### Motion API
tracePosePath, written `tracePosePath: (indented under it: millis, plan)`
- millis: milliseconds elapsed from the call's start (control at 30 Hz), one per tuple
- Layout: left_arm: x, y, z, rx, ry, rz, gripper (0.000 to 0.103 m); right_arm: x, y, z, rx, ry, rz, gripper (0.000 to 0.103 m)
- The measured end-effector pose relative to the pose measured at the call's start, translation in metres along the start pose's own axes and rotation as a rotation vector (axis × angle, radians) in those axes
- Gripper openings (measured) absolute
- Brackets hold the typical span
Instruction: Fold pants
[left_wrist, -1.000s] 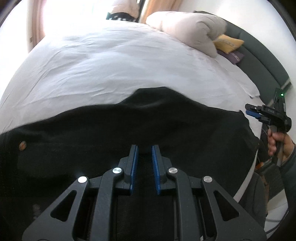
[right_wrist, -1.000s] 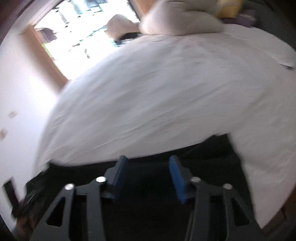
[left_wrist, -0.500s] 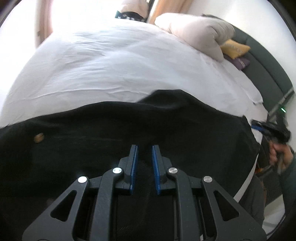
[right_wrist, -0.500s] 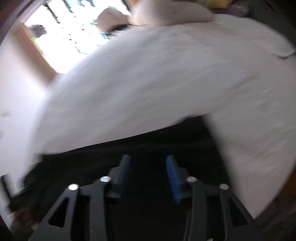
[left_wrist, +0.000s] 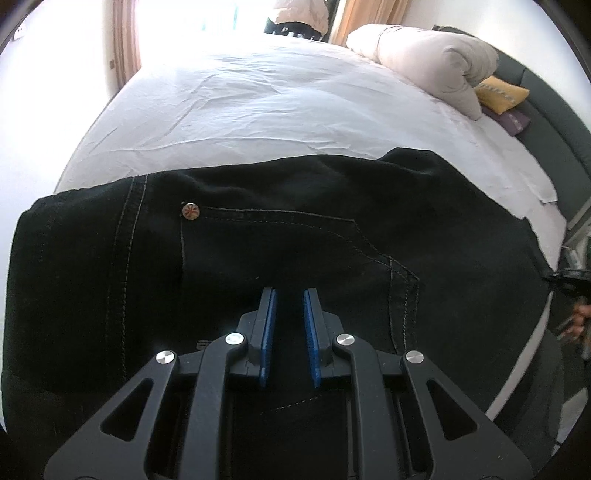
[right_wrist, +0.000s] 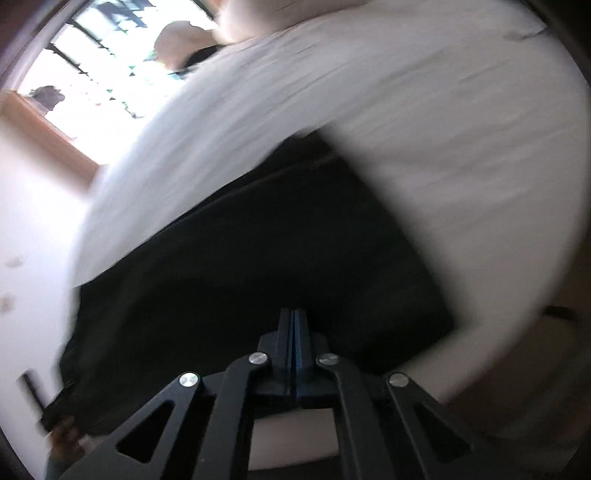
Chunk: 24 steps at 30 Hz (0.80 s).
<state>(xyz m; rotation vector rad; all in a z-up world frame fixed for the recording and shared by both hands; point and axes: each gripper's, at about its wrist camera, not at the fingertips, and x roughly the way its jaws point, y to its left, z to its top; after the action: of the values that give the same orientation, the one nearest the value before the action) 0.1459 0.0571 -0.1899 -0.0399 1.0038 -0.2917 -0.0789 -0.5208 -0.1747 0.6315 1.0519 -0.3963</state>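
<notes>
Black pants (left_wrist: 258, 251) lie spread across the near part of a white bed (left_wrist: 277, 103), with a metal button (left_wrist: 191, 212) and pocket seams facing up. My left gripper (left_wrist: 289, 295) hangs over the pocket area. Its blue pads stand a narrow gap apart, and I see nothing pinched between them. At the pants' right edge the right gripper (left_wrist: 567, 277) shows dark, with a hand (left_wrist: 580, 317) behind it. In the blurred right wrist view my right gripper (right_wrist: 293, 314) is closing by the near edge of the pants (right_wrist: 258, 258). Its pads meet, and no cloth shows between them.
A rolled pale duvet (left_wrist: 424, 62) and a yellow cushion (left_wrist: 502, 96) lie at the head of the bed by a dark headboard (left_wrist: 554, 129). A bright window with curtains (left_wrist: 125, 44) stands beyond the far side. White sheet (right_wrist: 443, 129) spreads behind the pants.
My right gripper's pads have come together from wide apart, and it has dropped to the pants' right edge. The left gripper has travelled over the pants, so the button sits nearer the centre.
</notes>
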Motion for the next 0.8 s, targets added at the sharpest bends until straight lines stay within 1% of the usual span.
tracePosePath:
  millis: [33, 67, 100, 133, 200, 267, 300, 333, 400, 467, 533, 567, 600, 633, 700, 733, 800]
  plan:
    - [0.0, -0.003, 0.0, 0.002, 0.001, 0.012, 0.015, -0.008, 0.002, -0.001, 0.0, -0.016, -0.04, 0.037]
    - [-0.001, -0.003, 0.0, 0.004, 0.002, 0.025, 0.015, -0.018, 0.007, -0.001, -0.002, -0.038, -0.042, 0.045]
    - [0.001, -0.006, 0.001, 0.006, 0.004, 0.034, 0.015, -0.028, 0.019, -0.003, -0.017, -0.059, 0.015, 0.051]
    - [0.002, -0.008, 0.002, 0.007, 0.006, 0.04, 0.015, -0.032, 0.032, -0.005, -0.043, -0.066, 0.068, 0.053]
    - [0.004, -0.01, 0.003, 0.002, 0.01, 0.048, 0.015, -0.034, 0.074, -0.014, -0.13, -0.059, 0.155, 0.056]
    - [0.004, -0.011, 0.004, 0.001, 0.016, 0.056, 0.015, -0.028, 0.107, -0.029, -0.17, -0.014, 0.255, 0.057]
    - [0.005, -0.012, 0.006, 0.003, 0.019, 0.06, 0.015, -0.023, 0.129, -0.041, -0.201, 0.032, 0.315, 0.057]
    - [0.005, -0.012, 0.006, 0.005, 0.021, 0.061, 0.015, -0.017, 0.145, -0.047, -0.241, 0.065, 0.346, 0.058]
    - [0.006, -0.012, 0.007, 0.007, 0.025, 0.059, 0.015, 0.001, 0.179, -0.064, -0.317, 0.122, 0.379, 0.058]
    - [0.005, -0.011, 0.007, 0.012, 0.026, 0.051, 0.015, 0.019, 0.19, -0.069, -0.351, 0.167, 0.376, 0.058]
    - [0.008, -0.009, 0.009, 0.014, 0.026, 0.036, 0.015, 0.032, 0.178, -0.073, -0.324, 0.189, 0.342, 0.056]
    - [0.008, -0.008, 0.009, 0.016, 0.025, 0.027, 0.015, 0.04, 0.168, -0.062, -0.289, 0.181, 0.368, 0.055]
    - [0.008, -0.006, 0.01, 0.02, 0.024, 0.015, 0.015, 0.038, 0.153, -0.057, -0.249, 0.16, 0.384, 0.055]
    - [0.008, -0.005, 0.009, 0.023, 0.023, 0.008, 0.015, 0.038, 0.144, -0.052, -0.239, 0.141, 0.358, 0.055]
    - [0.009, -0.001, 0.01, 0.036, 0.018, -0.017, 0.015, 0.03, 0.119, -0.044, -0.208, 0.085, 0.277, 0.055]
    - [0.009, 0.001, 0.01, 0.045, 0.014, -0.03, 0.015, 0.025, 0.104, -0.039, -0.17, 0.061, 0.242, 0.055]
    - [0.01, 0.007, 0.01, 0.064, 0.006, -0.065, 0.015, 0.011, 0.074, -0.031, -0.074, 0.01, 0.138, 0.055]
